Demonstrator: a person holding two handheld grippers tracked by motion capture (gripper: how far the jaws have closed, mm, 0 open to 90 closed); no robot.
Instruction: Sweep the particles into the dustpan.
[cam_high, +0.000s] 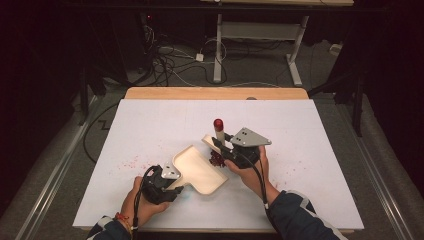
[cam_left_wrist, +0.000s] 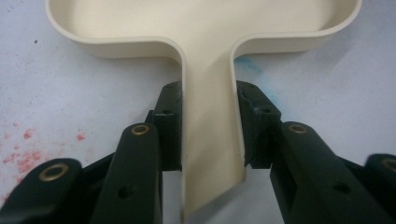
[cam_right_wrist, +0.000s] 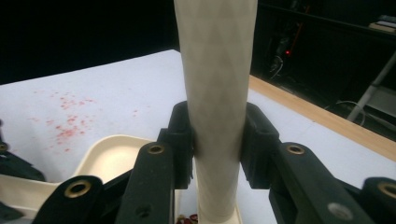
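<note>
Over dustpan (cam_high: 199, 169), right hand (cam_high: 248, 169) seemingly palm-up.

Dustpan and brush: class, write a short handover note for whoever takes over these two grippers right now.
Left gripper: shut on the cream dustpan handle, pan flat on the white table.
Right gripper: shut on the brush handle, brush upright at the pan's far edge, with dark red bits under it.
Done: both tools gripped.
Left: probably sweep the bits into the pan; red specks remain on the table.
</note>
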